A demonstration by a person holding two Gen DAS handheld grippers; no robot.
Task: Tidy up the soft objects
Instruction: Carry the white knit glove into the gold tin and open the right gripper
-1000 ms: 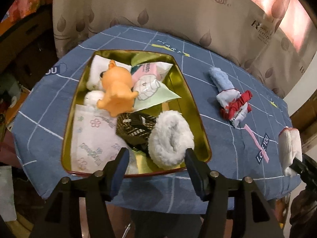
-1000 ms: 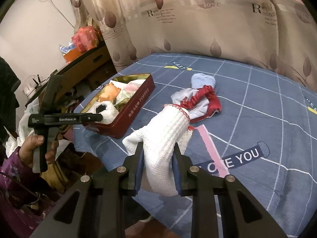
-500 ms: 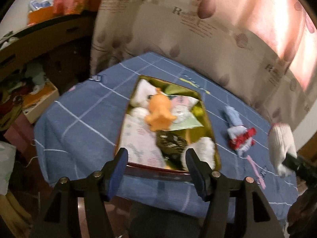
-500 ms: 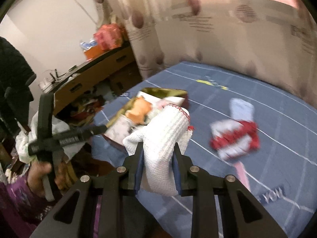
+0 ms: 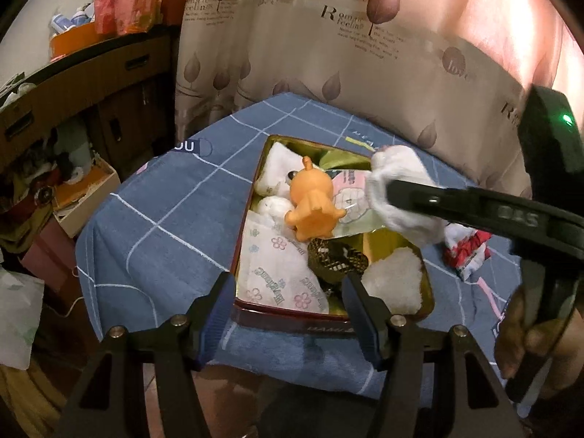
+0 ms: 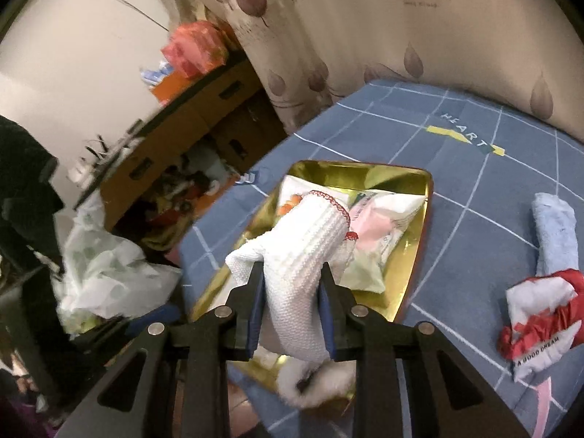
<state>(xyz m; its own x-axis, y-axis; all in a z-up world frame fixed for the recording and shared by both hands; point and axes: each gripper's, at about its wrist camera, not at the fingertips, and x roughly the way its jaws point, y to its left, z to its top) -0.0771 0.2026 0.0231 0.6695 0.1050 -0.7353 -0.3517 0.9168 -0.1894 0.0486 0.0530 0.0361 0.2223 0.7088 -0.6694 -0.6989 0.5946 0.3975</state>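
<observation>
My right gripper (image 6: 291, 279) is shut on a white knit glove (image 6: 306, 241) with a red-trimmed cuff and holds it above the gold-lined tin (image 6: 412, 255). In the left wrist view the glove (image 5: 401, 197) hangs over the tin (image 5: 252, 215), which holds an orange toy (image 5: 312, 204), tissue packs (image 5: 277, 266), a dark woven item (image 5: 335, 261) and a white fluffy ball (image 5: 394, 281). My left gripper (image 5: 288, 299) is open and empty, near the tin's front edge. A blue rolled cloth (image 6: 554, 233) and a red-and-white cloth (image 6: 540, 314) lie on the blue tablecloth to the right.
The table (image 5: 164, 226) is small and covered by a blue checked cloth; a patterned curtain (image 5: 328, 54) hangs behind it. Boxes and clutter (image 5: 73, 182) sit on the floor at left under a wooden cabinet (image 5: 91, 84). A plastic bag (image 6: 102, 266) is left of the table.
My right gripper has carried the white glove left from the table's right side to above the tin. My left gripper has pulled back from the tin and stayed open.
</observation>
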